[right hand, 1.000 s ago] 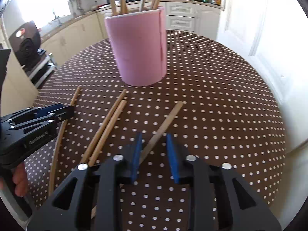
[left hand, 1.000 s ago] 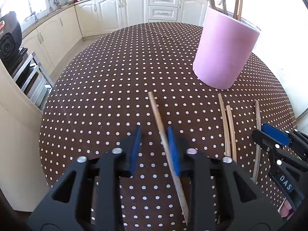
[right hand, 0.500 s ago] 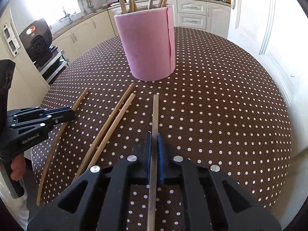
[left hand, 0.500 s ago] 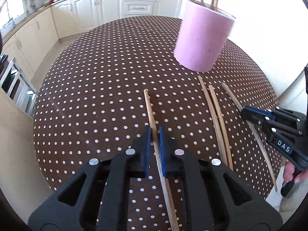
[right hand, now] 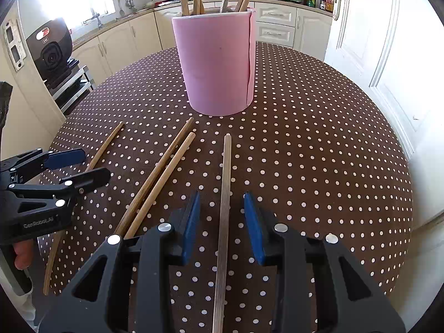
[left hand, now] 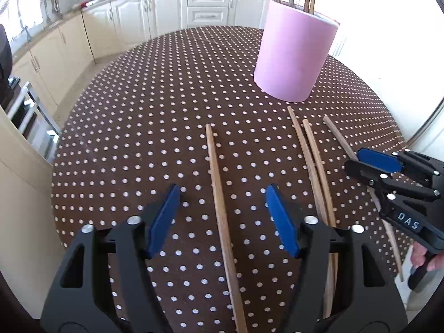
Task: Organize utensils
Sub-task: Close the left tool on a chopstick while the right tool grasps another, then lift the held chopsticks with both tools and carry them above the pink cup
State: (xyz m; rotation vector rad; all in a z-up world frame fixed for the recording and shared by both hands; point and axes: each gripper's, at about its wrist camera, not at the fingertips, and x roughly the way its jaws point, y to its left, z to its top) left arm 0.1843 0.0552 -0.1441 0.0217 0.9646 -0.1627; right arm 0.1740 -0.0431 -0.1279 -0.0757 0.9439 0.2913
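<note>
A pink cylindrical holder point(left hand: 295, 58) with several wooden sticks in it stands on the round dotted table; it also shows in the right wrist view point(right hand: 217, 63). My left gripper point(left hand: 223, 219) is open, its jaws on either side of a wooden stick point(left hand: 219, 202) lying on the table. My right gripper point(right hand: 223, 223) is open around another stick point(right hand: 225, 194) lying flat. A pair of sticks point(left hand: 313, 163) lies between the two grippers and also shows in the right wrist view point(right hand: 158, 177). The right gripper also shows in the left wrist view point(left hand: 388, 177).
The brown polka-dot table point(left hand: 155, 105) ends close at the front and right. White kitchen cabinets point(left hand: 166, 14) run behind it. A black appliance on a rack point(right hand: 52, 52) stands left. A white door point(right hand: 369, 36) is at the right.
Both grippers were shut on their sticks half a second ago; now both are open and the sticks lie on the table between the jaws.
</note>
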